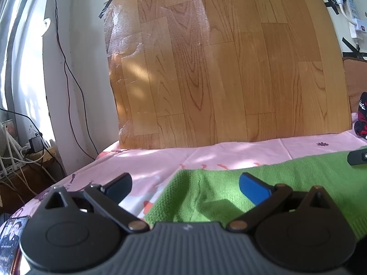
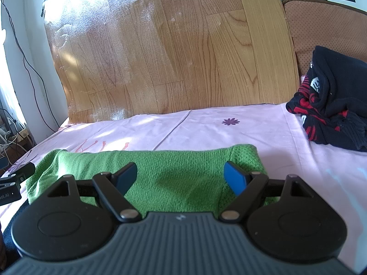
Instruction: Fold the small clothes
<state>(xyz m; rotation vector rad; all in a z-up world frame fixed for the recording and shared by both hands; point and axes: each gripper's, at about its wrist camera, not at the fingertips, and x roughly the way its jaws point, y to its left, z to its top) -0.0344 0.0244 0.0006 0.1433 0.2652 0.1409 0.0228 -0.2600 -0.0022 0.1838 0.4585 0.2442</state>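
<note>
A green knit garment (image 2: 174,176) lies folded flat on the pink sheet (image 2: 206,126). My right gripper (image 2: 181,178) is open and empty, its blue pads spread just above the garment's middle and right part. My left gripper (image 1: 185,188) is open and empty over the garment's left end (image 1: 206,197); its left pad is over the sheet. The right gripper's tip shows at the right edge of the left wrist view (image 1: 357,157). The left gripper's tip shows at the left edge of the right wrist view (image 2: 16,178).
A black and red garment pile (image 2: 330,105) sits at the back right against a brown cushion (image 2: 321,23). A wood-pattern board (image 2: 172,52) stands behind the bed. Cables and a power strip (image 1: 34,146) hang left of the bed.
</note>
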